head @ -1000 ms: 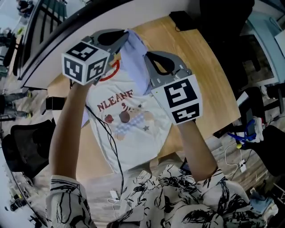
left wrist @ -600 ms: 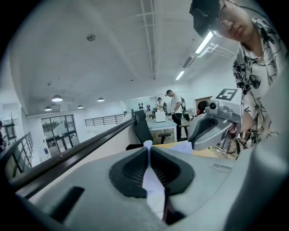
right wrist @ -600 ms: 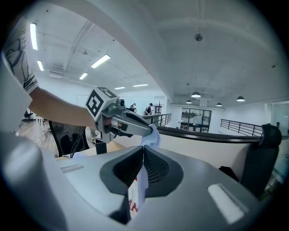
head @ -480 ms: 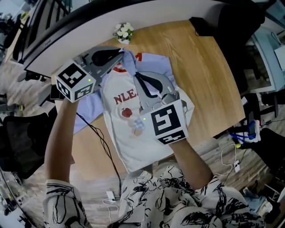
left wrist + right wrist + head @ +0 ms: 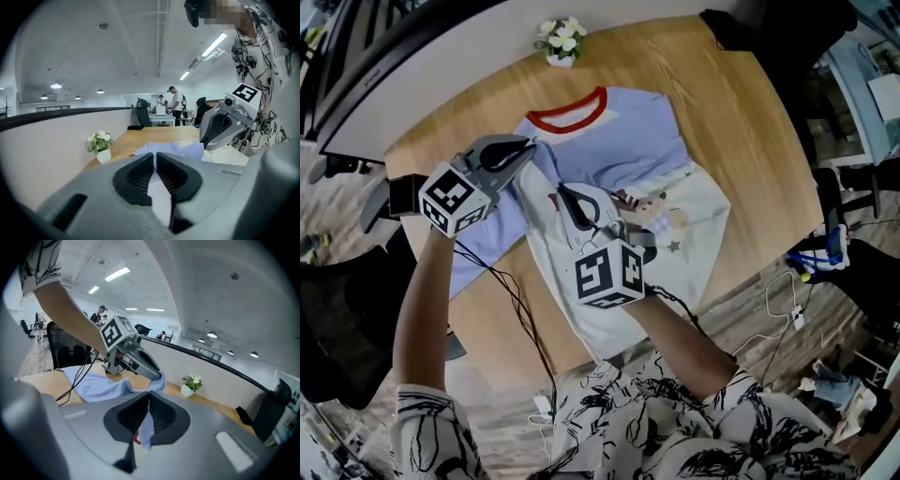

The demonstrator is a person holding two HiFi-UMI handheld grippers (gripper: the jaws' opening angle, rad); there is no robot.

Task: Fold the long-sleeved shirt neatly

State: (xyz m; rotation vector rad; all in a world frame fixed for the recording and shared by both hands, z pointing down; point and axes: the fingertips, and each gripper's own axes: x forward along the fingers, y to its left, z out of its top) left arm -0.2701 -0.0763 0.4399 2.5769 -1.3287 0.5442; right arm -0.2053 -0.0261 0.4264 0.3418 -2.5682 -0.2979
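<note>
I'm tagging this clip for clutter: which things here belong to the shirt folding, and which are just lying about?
In the job: long-sleeved shirt; left gripper and right gripper, both shut on its fabric.
Lying about: potted flowers; dark object at the far corner of the table.

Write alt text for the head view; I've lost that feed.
The left gripper and right gripper are each shut on light-blue fabric of a long-sleeved shirt spread on a wooden table. Its red collar points toward a potted plant at the far edge.
</note>
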